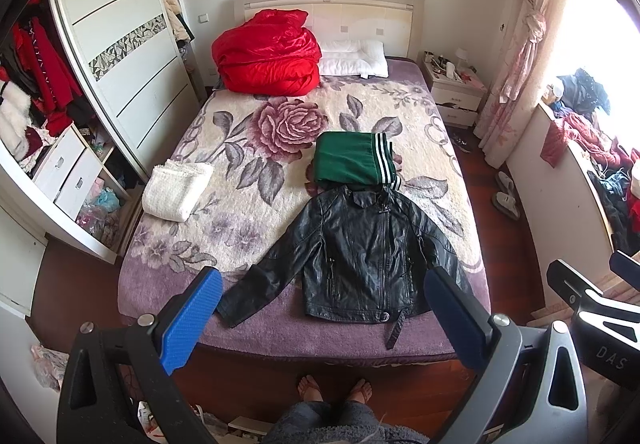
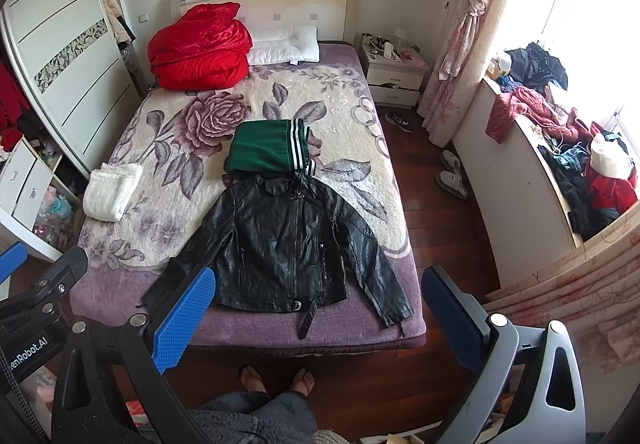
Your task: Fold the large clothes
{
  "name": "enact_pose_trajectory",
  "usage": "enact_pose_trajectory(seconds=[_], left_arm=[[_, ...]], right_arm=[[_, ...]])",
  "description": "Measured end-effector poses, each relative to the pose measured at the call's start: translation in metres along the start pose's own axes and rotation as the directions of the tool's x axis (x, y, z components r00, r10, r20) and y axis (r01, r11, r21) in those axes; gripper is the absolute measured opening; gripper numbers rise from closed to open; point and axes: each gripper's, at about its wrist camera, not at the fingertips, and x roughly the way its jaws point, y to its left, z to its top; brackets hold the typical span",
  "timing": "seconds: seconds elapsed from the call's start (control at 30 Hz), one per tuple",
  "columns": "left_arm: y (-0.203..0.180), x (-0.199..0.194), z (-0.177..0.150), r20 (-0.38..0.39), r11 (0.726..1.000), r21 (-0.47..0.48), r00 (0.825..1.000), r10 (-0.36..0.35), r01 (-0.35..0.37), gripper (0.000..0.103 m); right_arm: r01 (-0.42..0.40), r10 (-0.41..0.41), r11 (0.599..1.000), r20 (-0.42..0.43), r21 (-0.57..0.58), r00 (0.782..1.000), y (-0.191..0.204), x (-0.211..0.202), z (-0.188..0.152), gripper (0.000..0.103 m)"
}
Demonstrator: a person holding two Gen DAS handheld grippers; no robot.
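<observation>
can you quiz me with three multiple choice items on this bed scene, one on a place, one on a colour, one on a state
1. Where does the green garment lie?
A. just beyond the jacket's collar
B. on the pillow
C. on the floor

2. What colour is the bundled quilt at the headboard?
A. white
B. red
C. green

3. How is the black jacket lying?
A. folded into a square
B. hanging in the wardrobe
C. spread flat, sleeves out

Answers:
1. A, the green garment sits right past the collar, mid-bed.
2. B, the quilt is bright red, beside the white pillow.
3. C, the jacket lies front up near the foot of the bed with both sleeves angled outward; the left gripper and right gripper hang open above it, holding nothing.
</observation>
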Motion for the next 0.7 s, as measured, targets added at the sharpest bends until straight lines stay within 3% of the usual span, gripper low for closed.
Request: enact_pose_trajectory(seconds=[0.2,0.3,0.37,0.5,0.57,0.6,0.63,0.7], left_arm=[[0.017,0.025,0.008,-0.006,1.000,0.025,1.000,0.007,-0.007,0.103],[0.024,0.060,0.009,0.008,0.998,0.057,0.999,0.038,-0.039,0.103],[0.029,0.090,0.007,0.009,0.995,0.072,0.998,0.063,-0.064,0.103],[0.035,0.169,-0.004,-0.040,0.988,0.108,0.993,0.114,-0.109,0.103],[0.034,0.216,-0.017,-0.085,0.980,0.132,0.983,0.160,-0.148,0.103],[0.034,0.241,-0.025,-0.109,0.978,0.141,0.979,0.171,-0.155,0.103],[0.035,0.260,-0.031,-0.129,0.975,0.148,0.974,0.188,-0.168,0.103],[0.034,0.306,-0.045,-0.200,0.967,0.165,0.954,0.224,-0.193,0.103]], right_arm=[[0.018,-0.018,0.999,-0.011,0.038,1.000,0.012,0.016,0.002,0.103],[0.004,-0.003,0.995,-0.003,0.099,1.000,0.006,0.045,0.000,0.103],[-0.006,0.009,0.988,-0.020,0.154,1.000,-0.004,0.076,-0.004,0.103],[0.030,0.017,0.948,-0.144,0.317,0.989,-0.037,0.180,-0.033,0.103],[0.021,0.056,0.914,-0.178,0.405,0.982,-0.058,0.229,-0.055,0.083],[0.041,0.069,0.888,-0.220,0.459,0.973,-0.071,0.265,-0.073,0.056],[0.054,0.078,0.870,-0.245,0.491,0.966,-0.081,0.288,-0.087,0.047],[0.091,0.130,0.798,-0.317,0.596,0.939,-0.106,0.355,-0.132,0.047]])
